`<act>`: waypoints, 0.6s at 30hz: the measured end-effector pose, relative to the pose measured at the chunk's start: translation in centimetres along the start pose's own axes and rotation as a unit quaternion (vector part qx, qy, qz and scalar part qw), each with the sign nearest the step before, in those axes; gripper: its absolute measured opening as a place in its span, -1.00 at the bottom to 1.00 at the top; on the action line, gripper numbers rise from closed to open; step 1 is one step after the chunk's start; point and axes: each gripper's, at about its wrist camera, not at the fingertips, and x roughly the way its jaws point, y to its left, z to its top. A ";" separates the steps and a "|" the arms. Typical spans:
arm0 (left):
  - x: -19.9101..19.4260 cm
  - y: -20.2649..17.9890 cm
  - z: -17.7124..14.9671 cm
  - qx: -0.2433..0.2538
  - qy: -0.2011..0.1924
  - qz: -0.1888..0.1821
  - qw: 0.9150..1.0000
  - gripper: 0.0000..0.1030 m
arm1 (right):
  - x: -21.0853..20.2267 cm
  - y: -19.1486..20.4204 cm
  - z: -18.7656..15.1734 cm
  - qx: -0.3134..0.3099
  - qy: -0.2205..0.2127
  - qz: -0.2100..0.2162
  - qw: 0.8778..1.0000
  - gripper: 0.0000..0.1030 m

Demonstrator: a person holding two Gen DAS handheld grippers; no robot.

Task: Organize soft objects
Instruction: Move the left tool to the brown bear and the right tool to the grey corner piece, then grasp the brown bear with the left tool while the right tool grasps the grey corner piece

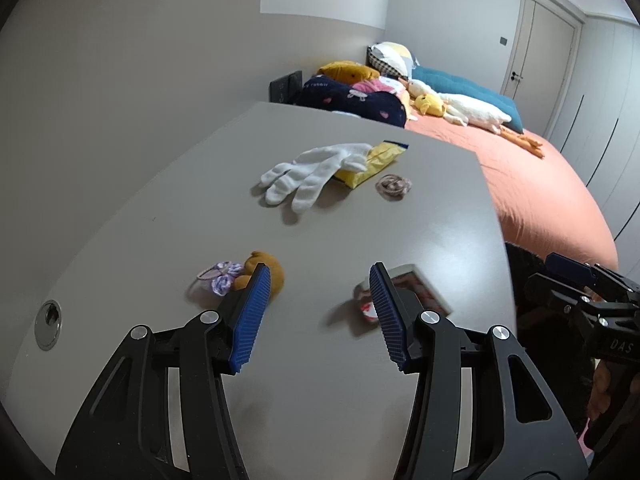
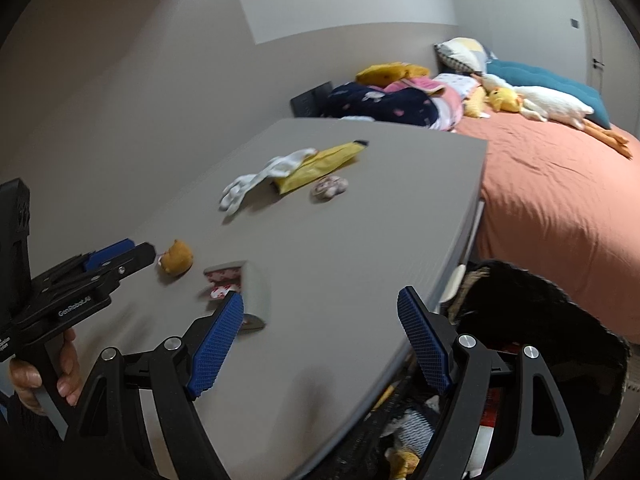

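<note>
A: Grippers first. Left gripper (image 1: 318,276) over the table's near part, jaws parted about halfway, nothing between the blue pads. Right gripper (image 2: 320,300) over the table's right edge, jaws wide, empty too.

B: Nearest objects?

A: Small brown plush (image 1: 266,270) just past the left gripper's left finger, purple bow hair tie (image 1: 222,276) touching it on the side toward the table's left edge. Small box with a red-and-white pattern (image 1: 416,286) behind its right finger.

B: Further out?

A: White glove (image 1: 314,168) toward the far edge, cuff lying on a yellow packet (image 1: 378,160). Pinkish scrunchie (image 1: 393,186) just beside the packet.

B: Off the table?

A: Dark basket (image 2: 560,320) below the right edge, with soft items inside; they are blurred. Beyond that, a bed with an orange sheet (image 1: 532,184).
</note>
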 end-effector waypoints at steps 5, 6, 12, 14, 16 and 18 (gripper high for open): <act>1.5 0.8 0.2 0.006 0.007 0.000 1.000 -0.01 | 2.2 1.4 0.0 -0.013 0.018 0.012 1.000 0.55; 1.9 1.0 0.2 0.010 0.008 -0.001 1.000 -0.01 | 2.6 1.6 0.0 -0.016 0.021 0.014 1.000 0.55; 4.0 2.2 0.1 0.010 0.024 -0.001 1.000 -0.01 | 5.0 3.1 0.0 -0.039 0.042 0.022 0.998 0.55; 4.8 2.4 0.1 0.011 0.029 0.001 1.000 -0.01 | 5.8 3.5 0.0 -0.045 0.049 0.023 0.998 0.51; 5.4 2.6 0.1 0.013 0.034 0.003 0.999 -0.01 | 6.5 3.8 0.1 -0.047 0.055 0.028 0.997 0.47; 5.9 2.7 0.2 0.014 0.039 0.003 0.999 -0.01 | 7.1 4.1 0.1 -0.050 0.059 0.028 0.997 0.43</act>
